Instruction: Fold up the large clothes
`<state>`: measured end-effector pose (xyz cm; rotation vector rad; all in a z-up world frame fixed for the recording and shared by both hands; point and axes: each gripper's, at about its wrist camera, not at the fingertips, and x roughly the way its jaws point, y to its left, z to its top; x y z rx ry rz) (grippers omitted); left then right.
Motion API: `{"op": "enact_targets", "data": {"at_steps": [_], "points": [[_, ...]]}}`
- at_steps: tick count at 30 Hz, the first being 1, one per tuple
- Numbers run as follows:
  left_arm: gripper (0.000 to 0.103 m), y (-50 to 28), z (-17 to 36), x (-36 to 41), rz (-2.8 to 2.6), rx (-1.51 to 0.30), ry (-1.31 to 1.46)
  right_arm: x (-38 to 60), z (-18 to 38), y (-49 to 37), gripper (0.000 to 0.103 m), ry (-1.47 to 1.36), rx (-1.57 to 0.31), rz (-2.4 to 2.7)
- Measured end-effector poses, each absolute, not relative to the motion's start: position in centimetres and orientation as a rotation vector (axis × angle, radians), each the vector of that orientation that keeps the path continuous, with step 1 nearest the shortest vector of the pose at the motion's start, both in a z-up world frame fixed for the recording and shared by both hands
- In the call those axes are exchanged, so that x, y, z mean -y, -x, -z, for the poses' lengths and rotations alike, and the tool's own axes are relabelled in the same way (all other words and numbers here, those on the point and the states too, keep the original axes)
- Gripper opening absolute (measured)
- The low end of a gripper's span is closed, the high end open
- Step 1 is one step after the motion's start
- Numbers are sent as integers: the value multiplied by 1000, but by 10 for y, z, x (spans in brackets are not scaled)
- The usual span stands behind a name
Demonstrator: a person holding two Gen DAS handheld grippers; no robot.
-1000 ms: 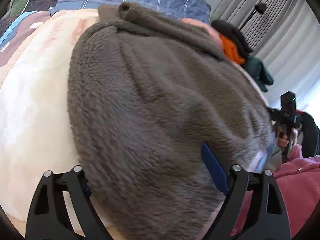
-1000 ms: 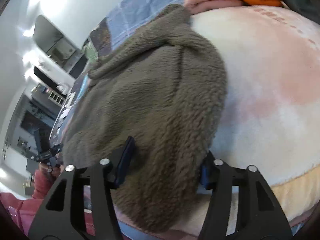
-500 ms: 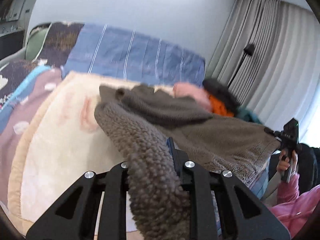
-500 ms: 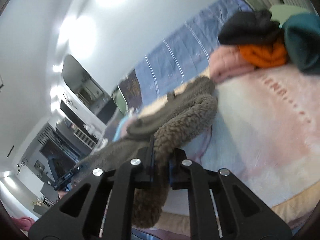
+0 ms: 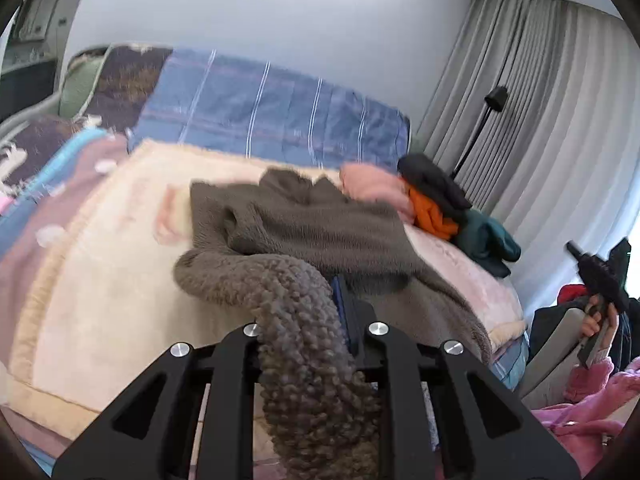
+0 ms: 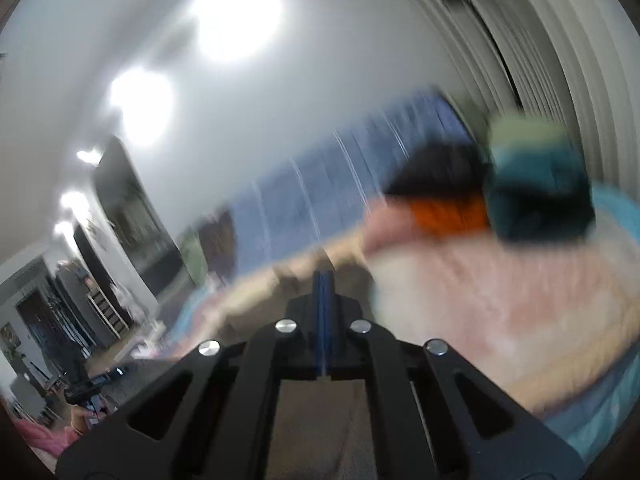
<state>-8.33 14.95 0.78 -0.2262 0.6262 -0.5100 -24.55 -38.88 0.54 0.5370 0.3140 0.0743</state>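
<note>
Two claws, and I trust only one of them. My left claw [image 5: 308, 320] is clenched on a thick roll of the grey fleece top [image 5: 320, 236], which rises off the bed [image 5: 92, 280] and hangs down past the pads toward me. The rest of the top lies bunched on the cream blanket, with a stack of folded clothes [image 5: 436, 204] just beyond it near the curtain.

My right claw [image 6: 322, 304] is clamped fully together, blue pads meeting. Its view is badly smeared; some brownish cloth shows below and behind the fingers, but I cannot tell whether any of it is pinched.

My worry is an uneven lift. If the right side has lost the hem, the top will hang from the left grip alone, twist, and drop in a heap rather than a flat fold. The left hold is also on a bulky wad rather than a clean edge, so the fleece could creep out under its own weight, or drag the blanket along.
</note>
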Motion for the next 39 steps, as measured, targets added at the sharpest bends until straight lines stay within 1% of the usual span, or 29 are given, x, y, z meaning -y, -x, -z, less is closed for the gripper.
{"op": "enact_targets", "data": {"at_steps": [1,3,4,6,9,12,13,15,18,20,21,22,23,25,29,35,39], "points": [[18,80,-3,-148,507,-635,224,391,18,228,32,-558,-403,-67],[18,78,2,-149,504,-638,215,391,66,198,63,-606,-554,-70],[18,77,2,-149,508,-637,210,389,88,185,60,-624,-619,-68],[18,78,-1,-150,511,-640,198,384,129,167,60,-650,-729,-66],[18,79,-4,-146,509,-646,169,382,168,153,66,-754,-817,-154],[18,80,-2,-145,514,-644,174,373,185,158,68,-791,-860,-218],[18,80,-1,-145,514,-641,178,369,186,162,64,-790,-861,-243],[18,81,0,-145,514,-640,190,357,181,179,53,-786,-857,-339],[18,84,0,-146,507,-640,192,336,175,201,52,-777,-842,-508],[18,87,1,-147,505,-641,192,319,174,208,45,-766,-845,-597],[18,87,1,-147,504,-641,193,315,168,210,35,-751,-832,-583],[18,88,1,-147,504,-643,198,316,159,212,17,-751,-807,-563],[18,88,1,-148,504,-644,202,320,151,211,16,-793,-765,-568],[18,91,-3,-149,503,-635,200,337,121,210,14,-856,-621,-574],[16,105,-23,-154,514,-565,209,359,55,216,13,-819,-417,-534],[15,137,-50,-180,520,-459,325,367,-1,243,13,-711,-265,-552],[16,152,-61,-194,525,-416,377,378,-22,258,13,-643,-209,-523]]}}
